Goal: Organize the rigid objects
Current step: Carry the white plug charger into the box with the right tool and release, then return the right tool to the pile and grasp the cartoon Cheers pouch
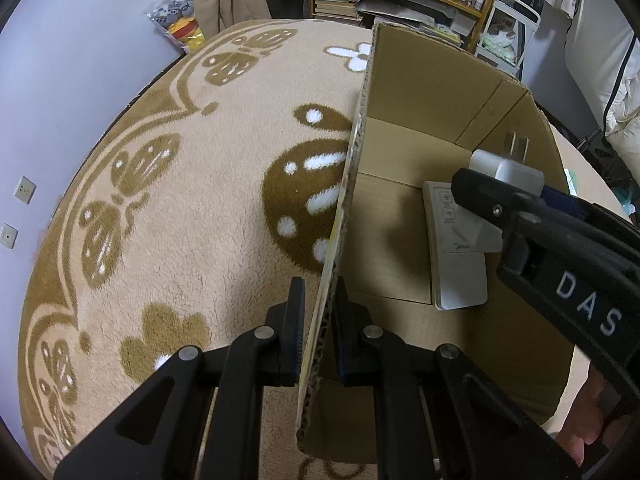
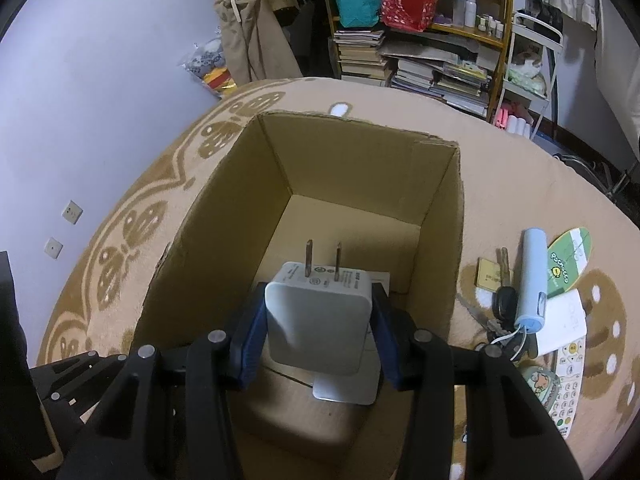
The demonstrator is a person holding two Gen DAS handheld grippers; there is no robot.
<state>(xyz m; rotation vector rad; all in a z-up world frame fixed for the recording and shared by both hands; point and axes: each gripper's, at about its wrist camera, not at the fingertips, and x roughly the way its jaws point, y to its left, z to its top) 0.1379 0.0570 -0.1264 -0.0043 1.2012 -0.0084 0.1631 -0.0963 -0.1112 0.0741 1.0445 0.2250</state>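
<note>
An open cardboard box (image 2: pixel 440 208) stands on the patterned rug. My left gripper (image 1: pixel 318 336) is shut on the box's left wall (image 1: pixel 340 220), one finger on each side. My right gripper (image 2: pixel 318 332) is shut on a white plug adapter (image 2: pixel 320 320) with two prongs pointing forward, held over the inside of the box; it also shows in the left wrist view (image 1: pixel 508 168). A white remote control (image 1: pixel 456 248) lies flat on the box floor under the adapter.
To the right of the box on the rug lie keys (image 2: pixel 500 304), a white-and-blue cylinder (image 2: pixel 532 280), a green card (image 2: pixel 568 260), a white box (image 2: pixel 564 320) and a keypad remote (image 2: pixel 568 392). Shelves with books (image 2: pixel 420 64) stand behind.
</note>
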